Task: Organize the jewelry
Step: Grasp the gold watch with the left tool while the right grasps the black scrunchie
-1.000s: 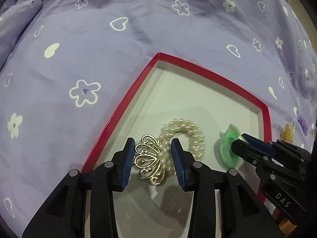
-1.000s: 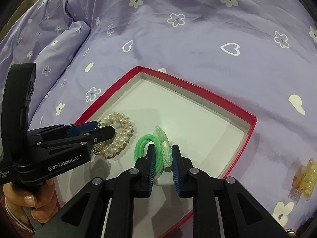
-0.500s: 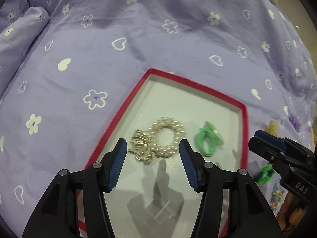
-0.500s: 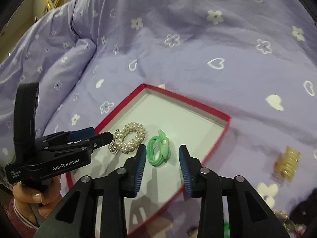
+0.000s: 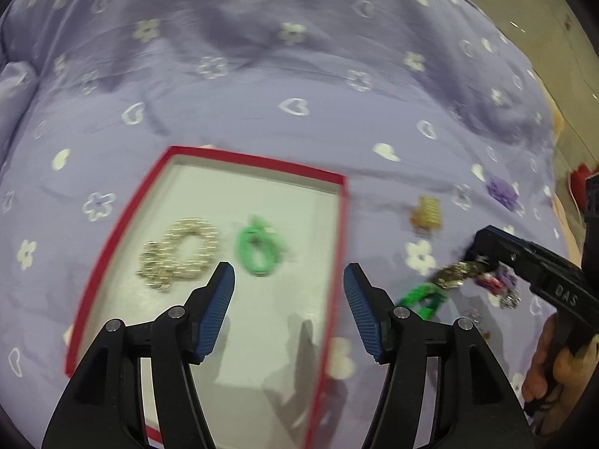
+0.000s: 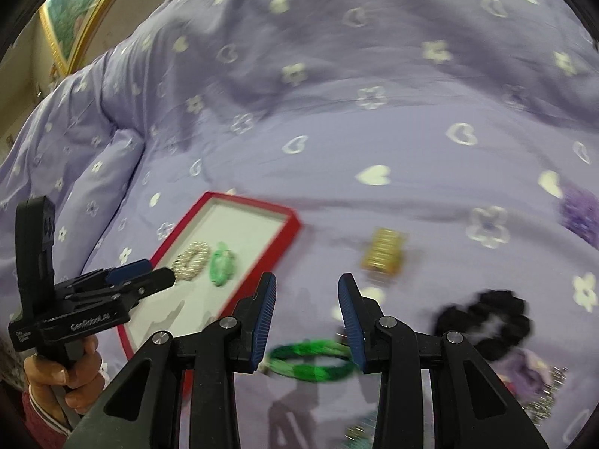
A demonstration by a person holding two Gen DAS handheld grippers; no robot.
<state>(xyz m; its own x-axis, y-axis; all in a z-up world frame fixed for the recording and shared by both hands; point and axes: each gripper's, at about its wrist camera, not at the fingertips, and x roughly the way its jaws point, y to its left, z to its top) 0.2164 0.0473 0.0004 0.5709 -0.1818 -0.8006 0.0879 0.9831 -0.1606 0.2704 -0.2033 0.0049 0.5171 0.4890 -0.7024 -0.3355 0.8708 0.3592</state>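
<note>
A red-rimmed tray [image 5: 258, 159] lies on the purple bedspread. On its white floor lie a pearl bracelet with a gold crown [image 5: 179, 250] and a green hair tie [image 5: 258, 250], side by side. My left gripper [image 5: 288, 284] hovers above the tray's near half, its jaws opening with nothing between them. My right gripper [image 6: 307, 292] stands open and empty to the right of the tray [image 6: 247, 200], above a green bangle [image 6: 310, 363]. In the left wrist view its tip [image 5: 475, 256] hangs over a silvery chain [image 5: 456, 273].
Loose pieces lie on the bedspread right of the tray: a gold hair claw [image 6: 383, 256], a black scrunchie [image 6: 486, 318], a purple scrunchie [image 6: 580, 213] and small glittery trinkets [image 5: 505, 292]. A gold-framed picture [image 6: 71, 18] stands at the far left.
Both grippers let go, opened and pulled up and back from the tray. The crown bracelet and green hair tie stay on its floor. The right gripper swung right over the loose pieces.
</note>
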